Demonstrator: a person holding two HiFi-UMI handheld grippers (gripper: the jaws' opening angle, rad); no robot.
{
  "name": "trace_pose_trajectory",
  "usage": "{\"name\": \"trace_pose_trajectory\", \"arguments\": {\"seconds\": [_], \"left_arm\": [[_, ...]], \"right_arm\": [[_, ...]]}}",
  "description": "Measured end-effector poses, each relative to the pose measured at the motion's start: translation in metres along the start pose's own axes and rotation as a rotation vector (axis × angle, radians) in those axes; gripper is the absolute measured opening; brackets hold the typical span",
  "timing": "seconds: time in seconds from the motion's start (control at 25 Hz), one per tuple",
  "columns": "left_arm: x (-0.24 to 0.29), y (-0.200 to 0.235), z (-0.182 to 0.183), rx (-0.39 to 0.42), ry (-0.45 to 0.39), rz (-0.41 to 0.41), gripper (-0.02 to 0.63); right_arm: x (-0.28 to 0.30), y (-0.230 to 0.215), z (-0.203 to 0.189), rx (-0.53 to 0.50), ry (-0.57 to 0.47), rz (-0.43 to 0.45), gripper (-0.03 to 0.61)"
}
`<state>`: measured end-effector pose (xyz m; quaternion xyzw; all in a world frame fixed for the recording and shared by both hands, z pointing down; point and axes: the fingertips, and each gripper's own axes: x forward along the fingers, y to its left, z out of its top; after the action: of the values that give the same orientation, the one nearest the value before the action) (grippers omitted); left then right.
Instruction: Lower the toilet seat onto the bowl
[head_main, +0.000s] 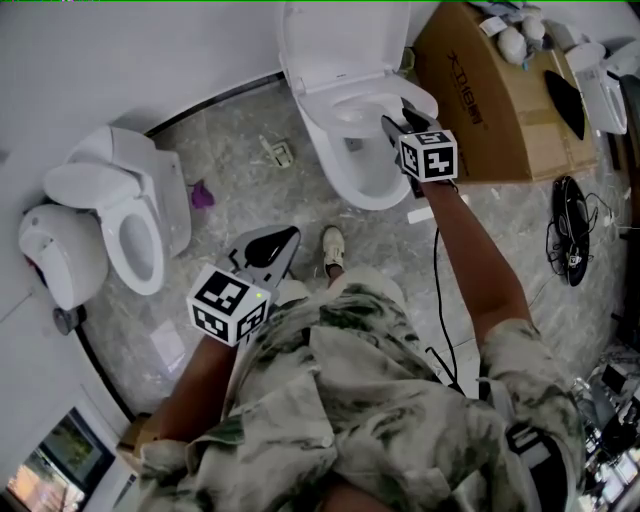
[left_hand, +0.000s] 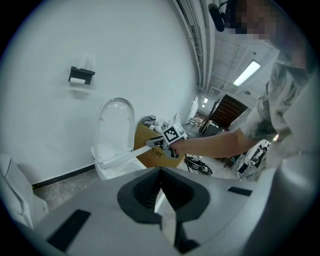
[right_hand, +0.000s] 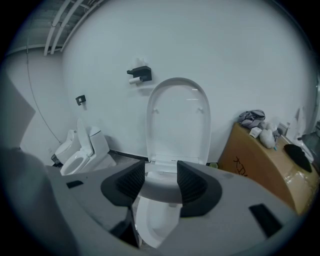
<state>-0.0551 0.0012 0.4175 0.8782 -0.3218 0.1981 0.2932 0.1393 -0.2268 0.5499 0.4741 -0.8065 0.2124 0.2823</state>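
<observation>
Marble floor (head_main: 235, 125), upper centre: toilet seat (right_hand: 159, 186) appears low over the bowl (head_main: 368, 190), front rim between your right gripper's (head_main: 398, 118) wide-spread jaws, unclamped. Guide it down slowly, no drop. Your left gripper (head_main: 285, 242) is closed, empty.

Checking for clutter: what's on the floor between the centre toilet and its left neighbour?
Head view: a small purple object and a pale packet lie there.

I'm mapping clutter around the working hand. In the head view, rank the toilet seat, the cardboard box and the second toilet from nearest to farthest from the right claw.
1. toilet seat: at the tips of the right claw.
2. cardboard box: just beside it, at the picture's right.
3. second toilet: far across the floor, at the left.
</observation>
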Motion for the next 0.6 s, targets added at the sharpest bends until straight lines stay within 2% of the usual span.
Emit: {"name": "trace_pose_trajectory", "arguments": {"seconds": [0.6], "left_arm": [[0.01,-0.009,-0.005,0.005,0.019,-0.017,0.023]], "right_arm": [[-0.005,0.002,-0.023,-0.002,0.016,0.004,0.221]]}}
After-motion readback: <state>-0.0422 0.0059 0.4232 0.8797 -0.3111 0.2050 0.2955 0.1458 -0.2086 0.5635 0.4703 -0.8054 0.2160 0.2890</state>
